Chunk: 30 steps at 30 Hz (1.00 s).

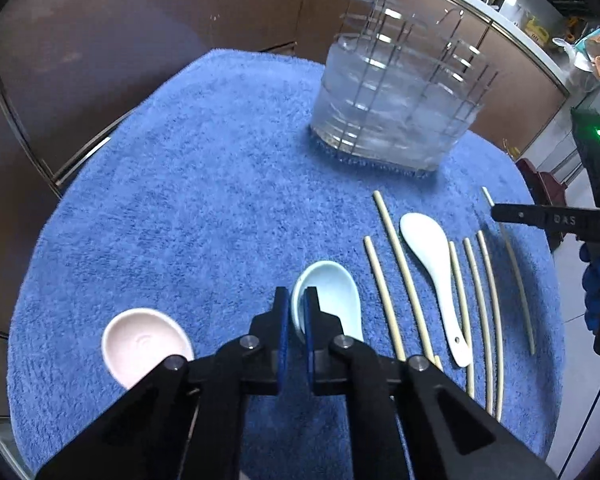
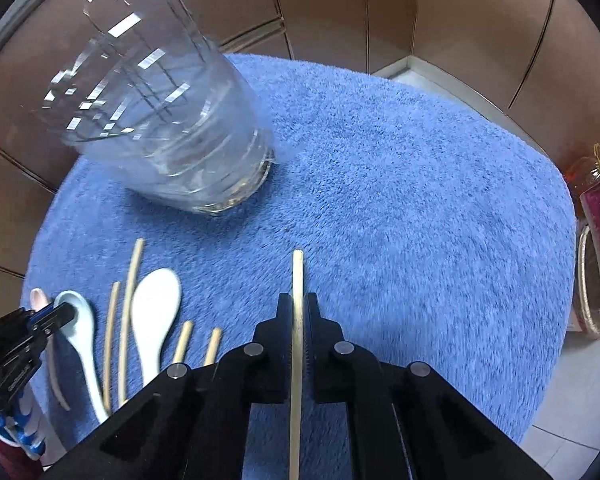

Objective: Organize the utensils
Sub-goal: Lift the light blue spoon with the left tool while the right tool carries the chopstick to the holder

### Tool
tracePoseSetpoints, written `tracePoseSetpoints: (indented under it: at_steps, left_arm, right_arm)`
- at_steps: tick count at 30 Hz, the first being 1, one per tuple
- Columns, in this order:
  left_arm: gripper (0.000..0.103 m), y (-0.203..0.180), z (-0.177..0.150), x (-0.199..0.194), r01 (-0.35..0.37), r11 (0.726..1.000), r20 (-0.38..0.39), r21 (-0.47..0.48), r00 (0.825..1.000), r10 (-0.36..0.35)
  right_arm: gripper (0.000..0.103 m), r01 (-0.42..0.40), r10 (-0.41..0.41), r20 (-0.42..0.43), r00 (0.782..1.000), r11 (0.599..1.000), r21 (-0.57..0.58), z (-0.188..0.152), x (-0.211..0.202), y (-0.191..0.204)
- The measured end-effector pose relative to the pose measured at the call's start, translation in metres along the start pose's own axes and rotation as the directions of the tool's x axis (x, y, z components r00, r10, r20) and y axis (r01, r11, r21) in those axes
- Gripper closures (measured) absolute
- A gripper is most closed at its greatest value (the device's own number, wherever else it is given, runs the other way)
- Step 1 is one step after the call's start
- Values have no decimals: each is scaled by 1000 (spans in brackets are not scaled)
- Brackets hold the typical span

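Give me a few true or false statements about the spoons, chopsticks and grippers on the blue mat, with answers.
1. The left gripper grips the light blue spoon. True.
2. The right gripper is empty. False: it holds a chopstick.
3. The white spoon lies among loose chopsticks. True.
4. The clear holder already contains spoons. False: none show in it.
5. A pink spoon lies on the mat. True.
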<state>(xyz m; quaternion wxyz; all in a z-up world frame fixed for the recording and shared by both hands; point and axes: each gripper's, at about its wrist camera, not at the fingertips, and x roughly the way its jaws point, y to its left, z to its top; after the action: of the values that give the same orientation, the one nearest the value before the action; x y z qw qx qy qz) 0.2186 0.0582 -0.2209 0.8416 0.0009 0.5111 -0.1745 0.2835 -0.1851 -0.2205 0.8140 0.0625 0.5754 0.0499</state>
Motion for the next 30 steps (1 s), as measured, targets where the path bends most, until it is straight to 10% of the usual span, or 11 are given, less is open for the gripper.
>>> tracePoseSetpoints:
  at_steps: [15,20,30]
  left_arm:
    - [97,-21,18,-111,-93,995,264,41,961,79]
    - [97,-24,55,-149,-104,994,369,13,925,92]
    - [97,-47,150,-156,-236,964,551,-124,791,264]
  right_arm:
    - [97,-197,235,339,911,970,-141,-41,-151,33]
    - [97,-214,285,484,828,957,-197,-22,-203,42]
    - [97,-142,263,760,595,964,-223,49,-233,77]
